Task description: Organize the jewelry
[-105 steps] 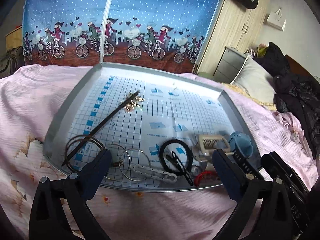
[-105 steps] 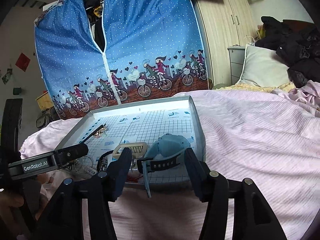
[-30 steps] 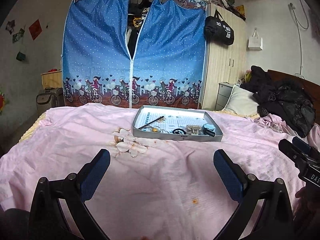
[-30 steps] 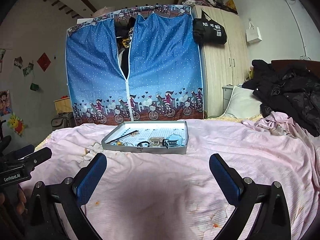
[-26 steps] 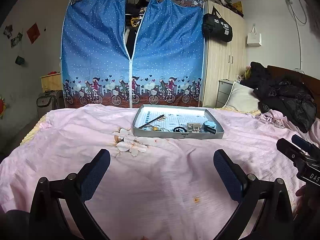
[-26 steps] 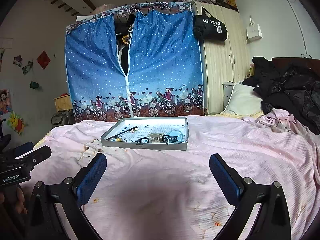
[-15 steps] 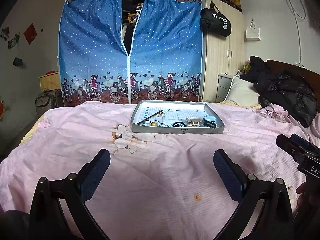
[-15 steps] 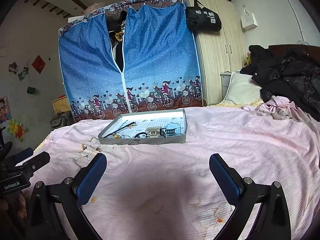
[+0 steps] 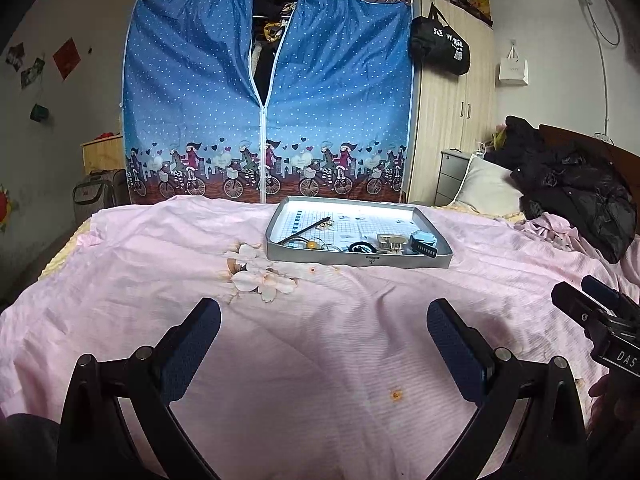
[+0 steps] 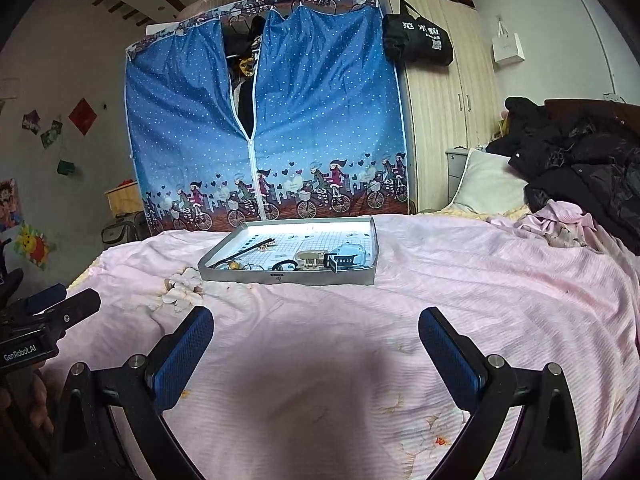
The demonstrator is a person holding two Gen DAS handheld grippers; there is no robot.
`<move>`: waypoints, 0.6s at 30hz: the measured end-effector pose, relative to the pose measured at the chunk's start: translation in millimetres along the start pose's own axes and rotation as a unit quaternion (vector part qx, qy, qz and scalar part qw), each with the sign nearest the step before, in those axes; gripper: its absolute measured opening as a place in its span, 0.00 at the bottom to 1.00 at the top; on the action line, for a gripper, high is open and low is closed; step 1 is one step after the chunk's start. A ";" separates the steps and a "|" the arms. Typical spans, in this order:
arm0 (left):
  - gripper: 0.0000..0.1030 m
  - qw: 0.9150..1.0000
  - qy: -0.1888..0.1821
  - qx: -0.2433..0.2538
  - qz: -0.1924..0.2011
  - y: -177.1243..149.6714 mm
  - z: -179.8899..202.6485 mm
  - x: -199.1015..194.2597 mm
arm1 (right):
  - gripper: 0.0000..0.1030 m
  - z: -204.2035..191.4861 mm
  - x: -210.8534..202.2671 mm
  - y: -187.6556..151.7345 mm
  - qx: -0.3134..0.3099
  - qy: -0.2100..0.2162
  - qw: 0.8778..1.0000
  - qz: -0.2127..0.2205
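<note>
Both tools are held low over the pink bedsheet (image 9: 320, 340), well apart from 1 grey tray (image 9: 356, 258) that sits farther up the bed. The left tool (image 9: 323, 334) has its 2 blue-padded fingers spread wide with nothing between them, and the right tool (image 10: 316, 338) is likewise spread wide and empty. The jewelry lies inside the tray on a gridded sheet: 1 long dark stick (image 9: 306, 230) slants across the left part, 1 yellow bead (image 9: 311, 244) sits near the front wall, 1 black loop (image 9: 360, 246) lies in the middle, 1 cream hair claw (image 9: 390, 241) is just right of it, and 1 light-blue watch (image 9: 423, 240) rests at the right end. Some thin rings near the bead are too small to count. Behind the bed stands 1 blue fabric wardrobe (image 9: 266, 92), with 1 wooden cabinet (image 9: 452, 112) beside it.
</note>
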State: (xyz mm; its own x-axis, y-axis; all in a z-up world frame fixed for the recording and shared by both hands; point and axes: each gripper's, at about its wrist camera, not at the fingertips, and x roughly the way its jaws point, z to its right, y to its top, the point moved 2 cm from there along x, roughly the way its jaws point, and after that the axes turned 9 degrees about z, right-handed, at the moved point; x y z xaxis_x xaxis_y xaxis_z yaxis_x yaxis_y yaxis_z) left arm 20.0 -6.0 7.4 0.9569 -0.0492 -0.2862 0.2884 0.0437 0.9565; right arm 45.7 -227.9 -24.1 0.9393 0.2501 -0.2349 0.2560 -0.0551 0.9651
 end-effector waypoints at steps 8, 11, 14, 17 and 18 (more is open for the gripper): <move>0.98 1.000 0.000 0.001 0.000 0.1 0.9 0.2 | 1.00 0.1 0.1 -0.1 0.001 0.000 1.000 0.000; 0.98 1.000 -0.001 0.002 -0.002 -1.1 -0.3 0.6 | 1.00 0.1 0.0 0.0 0.000 0.000 1.000 0.000; 0.98 1.000 0.000 0.004 -0.001 -1.5 -0.7 0.2 | 1.00 0.0 0.0 0.0 0.001 0.000 1.000 0.000; 0.98 1.000 -0.001 0.005 -0.001 -1.3 -1.3 0.4 | 1.00 -0.1 0.0 -0.1 0.001 0.000 1.000 0.000; 0.98 1.000 -0.001 0.005 -0.001 -1.3 -1.1 0.4 | 1.00 -0.1 0.0 0.0 0.001 0.000 1.000 0.000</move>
State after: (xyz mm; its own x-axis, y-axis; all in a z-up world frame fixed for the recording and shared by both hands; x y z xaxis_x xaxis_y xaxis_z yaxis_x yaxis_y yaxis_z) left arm 20.1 -4.9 6.0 0.9561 -0.0509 -0.2885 0.2904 0.0345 0.9563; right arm 45.7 -227.8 -24.1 0.9393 0.2502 -0.2348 0.2562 -0.0566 0.9650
